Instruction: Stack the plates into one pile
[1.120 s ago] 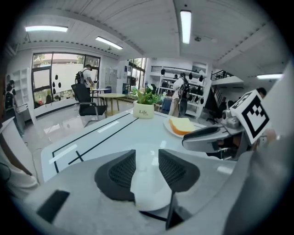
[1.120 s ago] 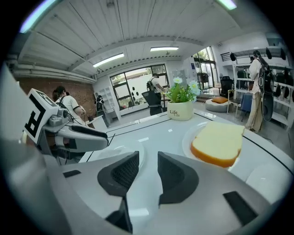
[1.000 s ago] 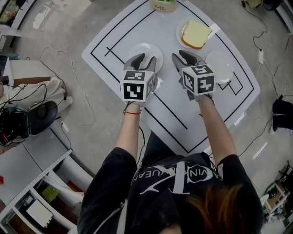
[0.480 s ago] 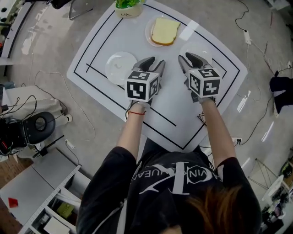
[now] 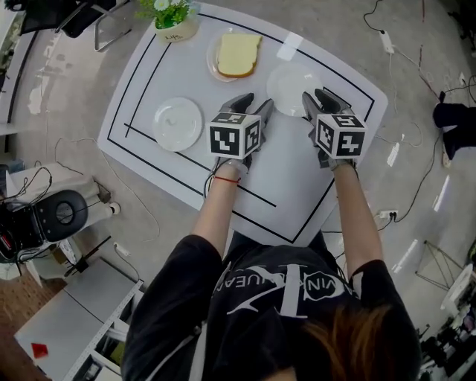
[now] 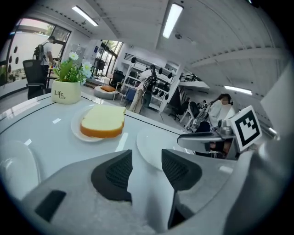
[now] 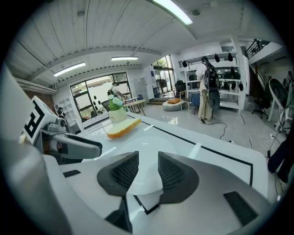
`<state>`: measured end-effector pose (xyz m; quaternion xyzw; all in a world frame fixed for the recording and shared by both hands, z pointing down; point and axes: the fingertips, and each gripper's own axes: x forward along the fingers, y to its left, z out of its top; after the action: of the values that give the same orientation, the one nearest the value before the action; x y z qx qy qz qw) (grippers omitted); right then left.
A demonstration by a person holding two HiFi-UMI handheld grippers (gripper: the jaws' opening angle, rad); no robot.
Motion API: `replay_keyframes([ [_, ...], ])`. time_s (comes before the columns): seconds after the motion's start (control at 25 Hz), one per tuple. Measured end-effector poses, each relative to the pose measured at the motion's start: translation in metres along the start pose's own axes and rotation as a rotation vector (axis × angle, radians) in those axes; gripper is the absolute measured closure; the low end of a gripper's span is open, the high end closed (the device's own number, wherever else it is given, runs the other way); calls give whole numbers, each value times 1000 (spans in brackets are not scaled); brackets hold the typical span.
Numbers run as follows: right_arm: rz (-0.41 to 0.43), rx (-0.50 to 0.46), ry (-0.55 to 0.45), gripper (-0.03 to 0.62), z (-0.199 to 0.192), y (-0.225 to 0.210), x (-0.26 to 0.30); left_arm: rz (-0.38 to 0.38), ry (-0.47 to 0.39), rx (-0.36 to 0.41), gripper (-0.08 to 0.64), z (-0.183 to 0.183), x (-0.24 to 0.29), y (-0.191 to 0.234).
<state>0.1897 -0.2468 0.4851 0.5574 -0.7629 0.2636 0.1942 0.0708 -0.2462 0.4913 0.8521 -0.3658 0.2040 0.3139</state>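
Left empty plate: a white plate (image 5: 178,123) is sitting alone at the left of the desk (image 5: 282,175), well apart from both grippers.
Flowerpot: a small pot of greenery (image 5: 172,22) is standing at the upper left corner.
Bread plate: a plate at upper centre (image 5: 216,69) is carrying a slice of bread (image 5: 238,53), so it is looking like the poorest base for a pile.
Left hand-held gripper: its jaws (image 5: 251,106) have just been opening and are standing apart with nothing pinched; only bare desk and the near rim of the plate ahead are showing through the gap.
Right empty plate: a second white plate (image 5: 291,85) is lying between the two grippers, just beyond their tips.
Right hand-held gripper: it (image 5: 320,100) is resting at that plate's right edge, jaws apart; the rim is showing in the gap, but the pads are not pressing on it.
Risk: the glossy desk is probably letting a thin rim skate away from closing jaws; a one-sided pinch is likely tipping the plate, and a carry over the bread plate is risking a knock.
Surface: white and shiny, with black lines running across it.
Room: grey floor (image 5: 52,111) with cables (image 5: 388,41) trailing at the right; shelving (image 6: 158,87) and strip lights (image 6: 172,18) are showing in the left gripper view.
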Motion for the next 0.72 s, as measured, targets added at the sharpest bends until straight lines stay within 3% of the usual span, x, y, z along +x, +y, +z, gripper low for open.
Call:
replay_keyframes([
  [0.36, -105, 25, 53, 456, -13, -44, 7, -7, 51, -8, 353, -1, 35, -4],
  [0.72, -87, 32, 94, 460, -21, -46, 17, 6, 88, 28, 347, -6, 48, -8],
])
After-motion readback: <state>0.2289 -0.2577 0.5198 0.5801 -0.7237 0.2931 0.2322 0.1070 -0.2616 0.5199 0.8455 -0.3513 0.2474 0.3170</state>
